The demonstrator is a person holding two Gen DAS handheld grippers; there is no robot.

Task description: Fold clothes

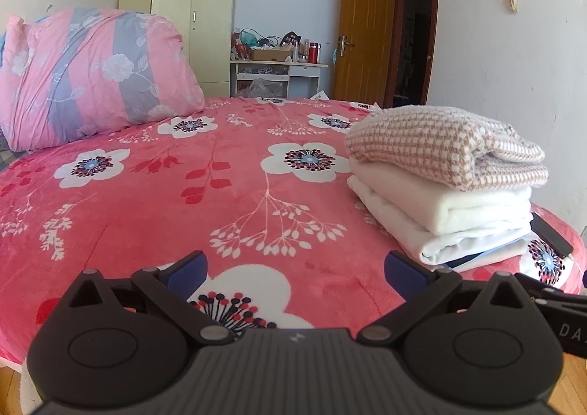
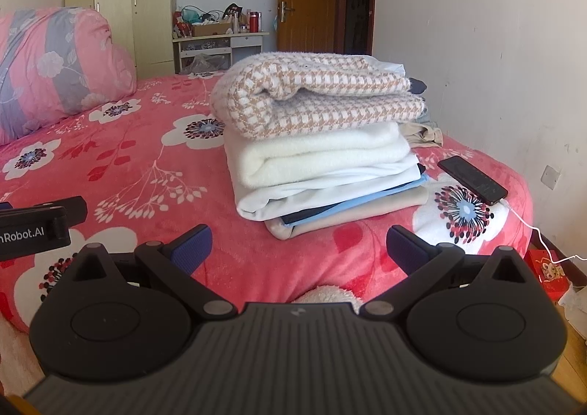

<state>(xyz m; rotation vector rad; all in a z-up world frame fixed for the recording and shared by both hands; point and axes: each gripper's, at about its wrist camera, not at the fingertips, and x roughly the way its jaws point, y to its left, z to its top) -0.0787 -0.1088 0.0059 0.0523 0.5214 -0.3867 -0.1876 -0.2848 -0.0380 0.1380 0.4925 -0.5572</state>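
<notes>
Both tools (image 1: 295, 274) (image 2: 299, 248) wide open, empty

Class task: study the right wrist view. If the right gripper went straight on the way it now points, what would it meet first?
Probably the stack of folded clothes, at its lower layers. The right gripper is open, with only bare bedspread between its fingers and the stack. Depth is unclear; pointing lower, it would touch the bedspread first.
</notes>
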